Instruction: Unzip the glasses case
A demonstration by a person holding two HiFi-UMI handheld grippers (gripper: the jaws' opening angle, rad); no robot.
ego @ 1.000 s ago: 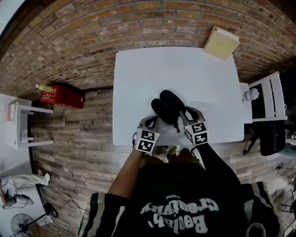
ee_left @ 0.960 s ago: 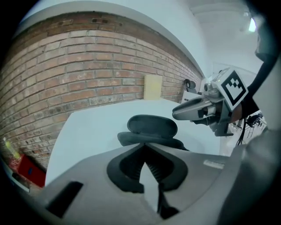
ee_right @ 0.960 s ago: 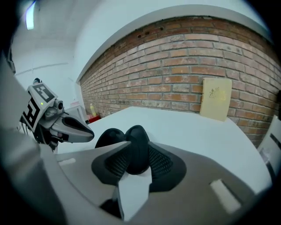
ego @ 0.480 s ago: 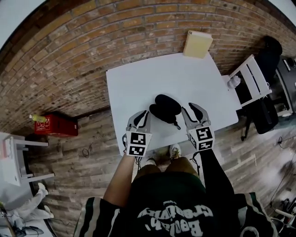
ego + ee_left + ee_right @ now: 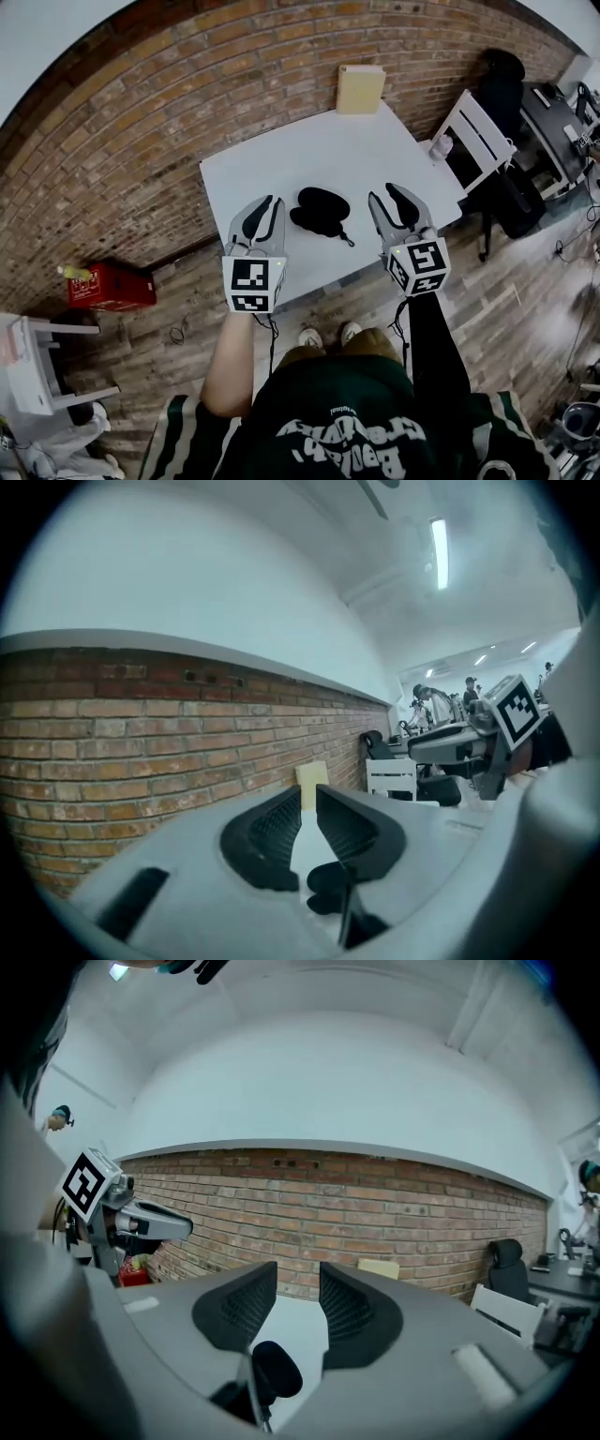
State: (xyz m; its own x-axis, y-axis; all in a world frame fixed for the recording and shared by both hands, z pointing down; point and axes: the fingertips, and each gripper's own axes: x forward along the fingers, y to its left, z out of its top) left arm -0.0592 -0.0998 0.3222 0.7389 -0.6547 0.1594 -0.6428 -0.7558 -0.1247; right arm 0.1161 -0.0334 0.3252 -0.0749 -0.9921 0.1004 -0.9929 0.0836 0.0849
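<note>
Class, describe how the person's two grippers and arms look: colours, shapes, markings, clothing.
Both the left gripper and right gripper have grey, curved shells with black ribbed pads. Each carries a white cube with black square markers. The right arm wears a long black sleeve; the left has a short sleeve striped green and white. Both jaws have just been opening, nothing between them.

Glasses case (image 5: 320, 210) on the table (image 5: 281, 159) toward its near edge, left gripper (image 5: 266, 202) left of the case, right gripper (image 5: 387, 196) right of it, both apart from it, box (image 5: 361, 89) at the table's far edge against the brick wall (image 5: 141, 122), chair (image 5: 473, 131) right of the table, crate (image 5: 112, 286) on the floor to its left.
</note>
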